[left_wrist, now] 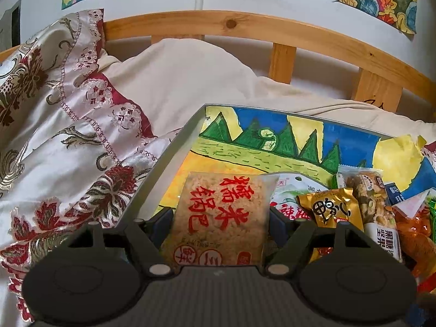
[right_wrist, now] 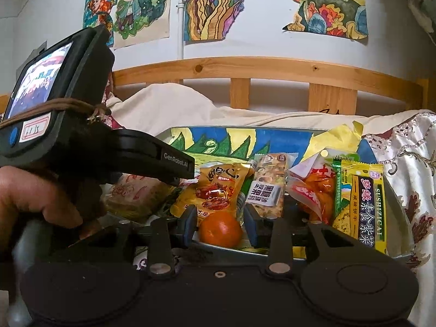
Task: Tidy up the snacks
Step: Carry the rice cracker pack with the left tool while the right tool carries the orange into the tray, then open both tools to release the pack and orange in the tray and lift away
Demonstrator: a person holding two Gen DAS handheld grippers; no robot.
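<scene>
A bed, its wooden headboard [left_wrist: 283, 31] against a white wall hung with coloured drawings [right_wrist: 215, 8]. A cream pillow [left_wrist: 196, 73] lies far, a floral red-and-white quilt [left_wrist: 62, 125] at left. On the bed sits a shallow grey tray [left_wrist: 174, 147] lined with a painted picture; snack packets heap at its right and near side.

The left gripper [left_wrist: 220, 215] tilts downward, its jaws clenched on either side of a rice cracker packet [left_wrist: 220, 215] with red characters, at the tray's near left. In the right wrist view a hand [right_wrist: 30, 199] grips that tool's handle.

The right gripper [right_wrist: 220, 224] sits low at the tray's near rim. A mandarin [right_wrist: 220, 230] lies between its blue pads [right_wrist: 190, 224] with a little slack each side; grip released. Just beyond: a gold packet [right_wrist: 218, 188], a nut bar [right_wrist: 268, 188], and a yellow-green biscuit packet [right_wrist: 362, 201] at right.
</scene>
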